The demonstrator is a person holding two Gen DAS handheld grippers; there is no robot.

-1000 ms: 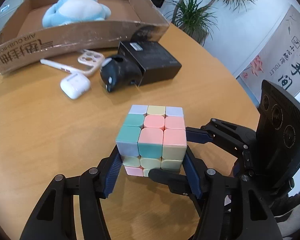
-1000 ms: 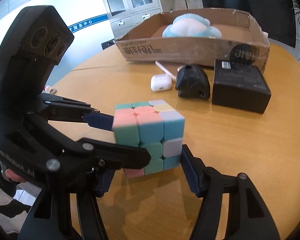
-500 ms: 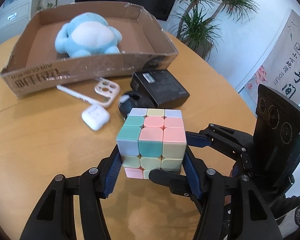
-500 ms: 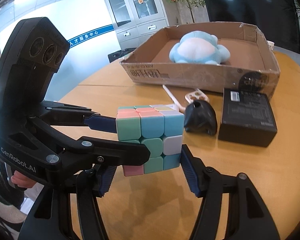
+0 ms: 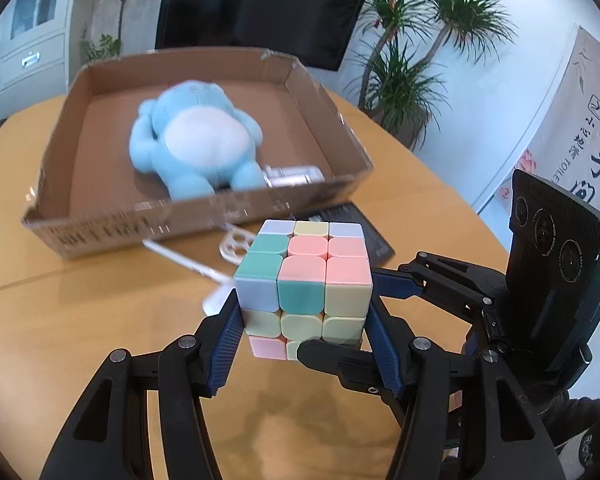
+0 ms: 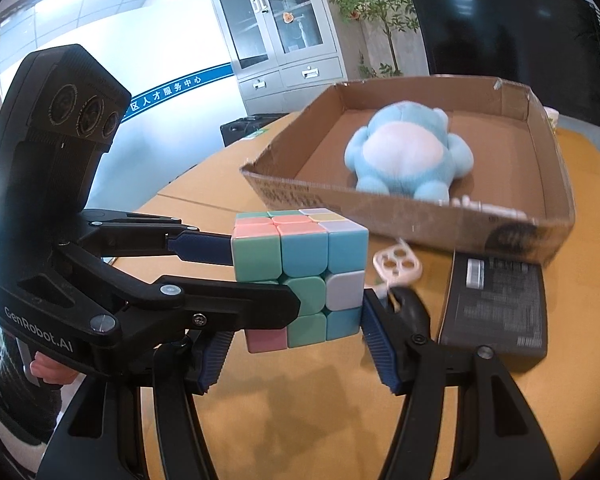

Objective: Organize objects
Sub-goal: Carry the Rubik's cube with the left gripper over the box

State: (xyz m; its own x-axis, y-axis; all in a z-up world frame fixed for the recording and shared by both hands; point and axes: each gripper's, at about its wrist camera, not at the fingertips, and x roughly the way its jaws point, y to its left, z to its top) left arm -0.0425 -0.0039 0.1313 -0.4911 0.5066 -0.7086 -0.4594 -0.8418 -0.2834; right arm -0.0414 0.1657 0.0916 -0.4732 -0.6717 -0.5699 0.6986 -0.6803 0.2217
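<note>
Both the left gripper (image 5: 304,320) and right gripper (image 6: 296,332) pinch the pastel cube (image 5: 304,276) from crossed sides, steadying it toward the cardboard box (image 5: 204,212) at twelve o'clock.

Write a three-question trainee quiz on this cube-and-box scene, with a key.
1. True or false: the pastel cube rests on the table.
2. What lies in the cardboard box? A) a blue plush toy B) the black box C) nothing
3. Fill in: the cube is clamped by ____ grippers at once.

Key:
1. False; the left gripper and right gripper hold it above the table.
2. A, the blue plush toy.
3. Both.
</note>
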